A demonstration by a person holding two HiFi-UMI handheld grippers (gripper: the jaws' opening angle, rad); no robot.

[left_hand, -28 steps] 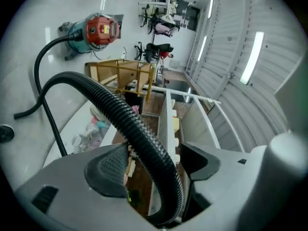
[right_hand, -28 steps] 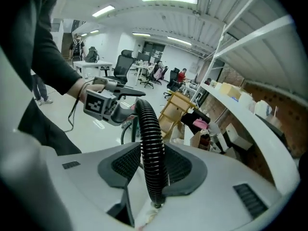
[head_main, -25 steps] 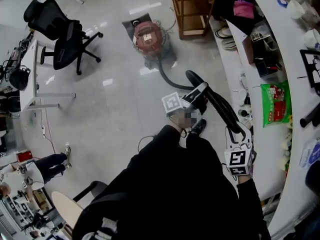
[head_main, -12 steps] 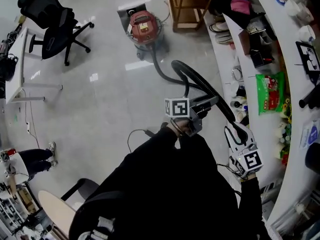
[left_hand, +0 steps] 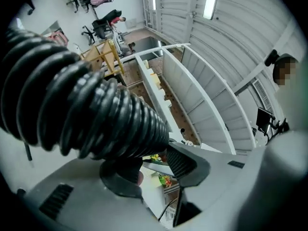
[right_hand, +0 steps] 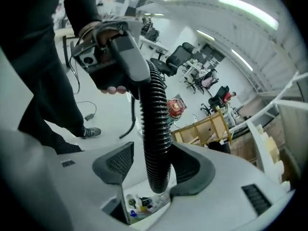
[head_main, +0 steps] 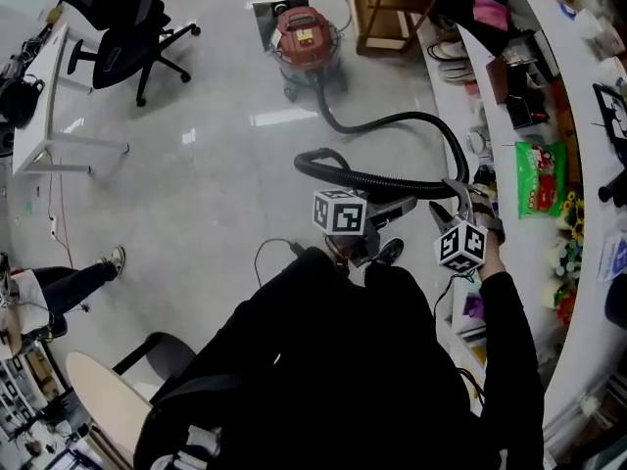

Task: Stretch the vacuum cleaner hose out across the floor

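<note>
Evidently mid-stretch: left claw (left_hand: pixel 153 170) just closed on the hose (right_hand: pixel 155 124), right claw (right_hand: pixel 154 170) just opened loosely around it; next, I'd guess, regrip farther along

The hose (head_main: pixel 392 179) is black ribbed plastic, and each ridge carries a thin glossy highlight. At the far end, the vacuum cleaner (head_main: pixel 304 32) has a shiny red drum (whether metal or plastic cannot be told). The floor (head_main: pixel 216 145) is pale, smooth and polished, and it mirrors the ceiling lights as bright patches. Far right, the wooden frame (head_main: pixel 377 13) is bare light wood with a matt finish. Far left, the office chair (head_main: pixel 118 32) is matt black, and its back looks like mesh or cloth. Nearest, the sleeve (head_main: pixel 392 360) is matt black cloth. On the smooth white counter (head_main: pixel 529 253) at the right lies a green packet (head_main: pixel 537 176) of glossy film.
</note>
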